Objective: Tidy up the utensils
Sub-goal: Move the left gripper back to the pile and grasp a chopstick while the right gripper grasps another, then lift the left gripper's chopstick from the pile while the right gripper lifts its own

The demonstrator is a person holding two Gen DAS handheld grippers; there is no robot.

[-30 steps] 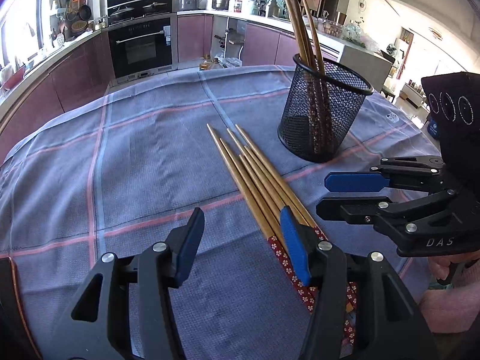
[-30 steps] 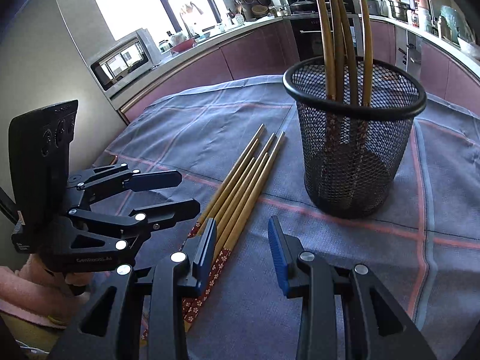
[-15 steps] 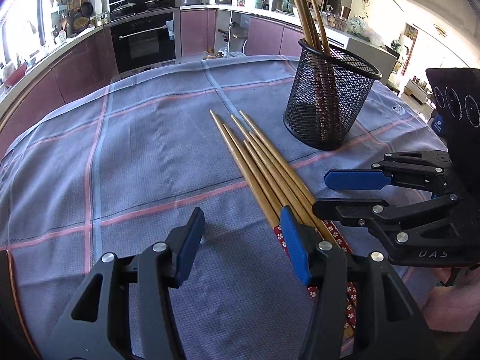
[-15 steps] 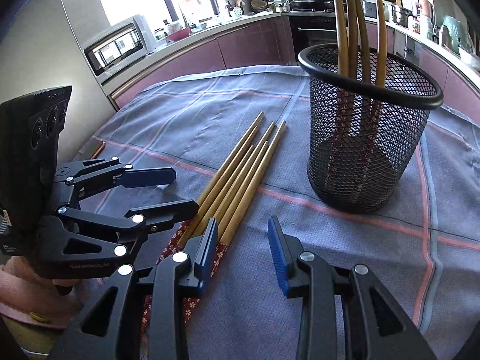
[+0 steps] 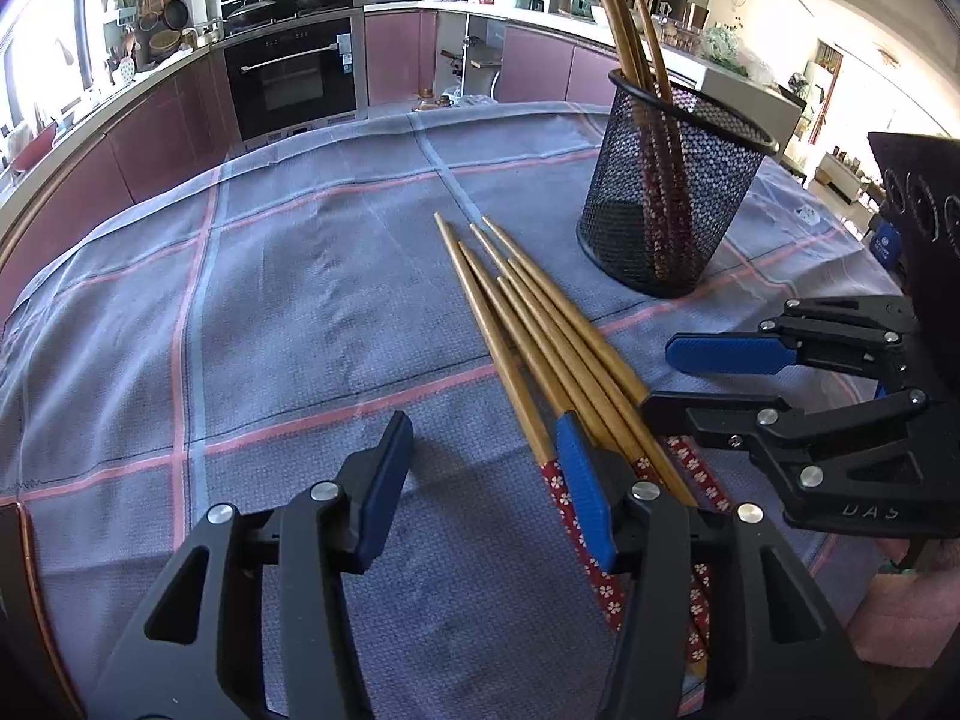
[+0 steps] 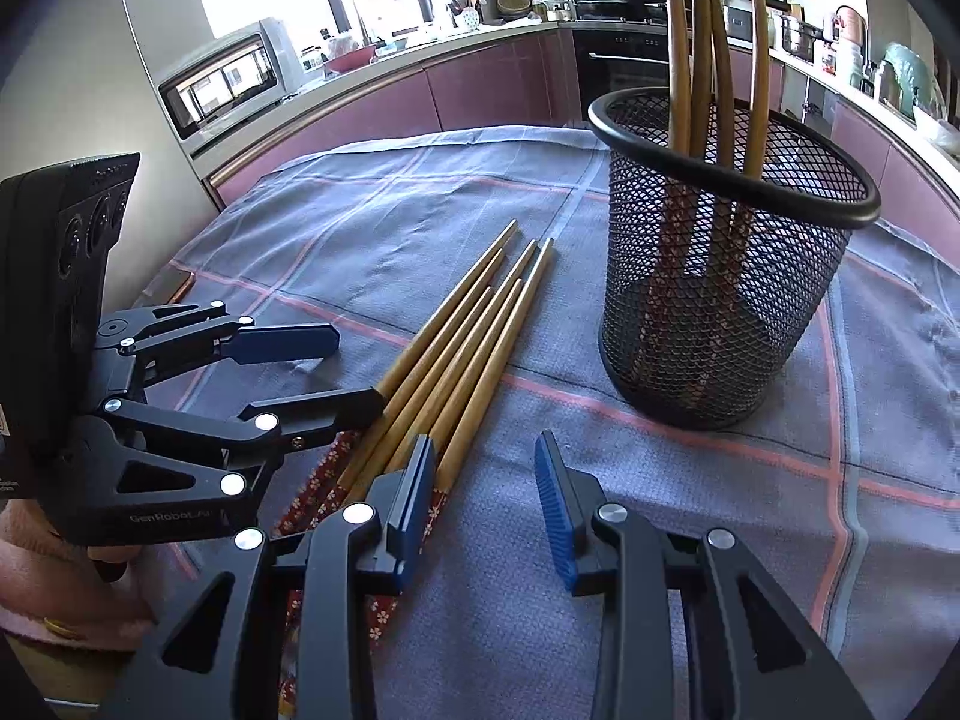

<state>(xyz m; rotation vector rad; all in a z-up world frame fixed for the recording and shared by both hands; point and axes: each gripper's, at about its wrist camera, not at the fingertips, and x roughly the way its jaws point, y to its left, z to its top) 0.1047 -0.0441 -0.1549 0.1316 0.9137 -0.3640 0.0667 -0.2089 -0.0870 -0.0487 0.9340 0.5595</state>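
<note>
— Step in hand? Picking up the next chopsticks (image 5: 540,336) for the mesh holder (image 5: 672,204). Left gripper (image 5: 486,480): jaws partly open, just been closing a little, nothing between them; bundle lying just right of its right jaw, on the tablecloth (image 5: 270,300).

— And the right gripper (image 6: 486,498)? Jaws narrower, also empty; chopsticks under and left of its left jaw, holder ahead to the right, some sticks standing inside.

— Next move? Probably shifting sideways over one stick, then closing near the patterned end.
</note>
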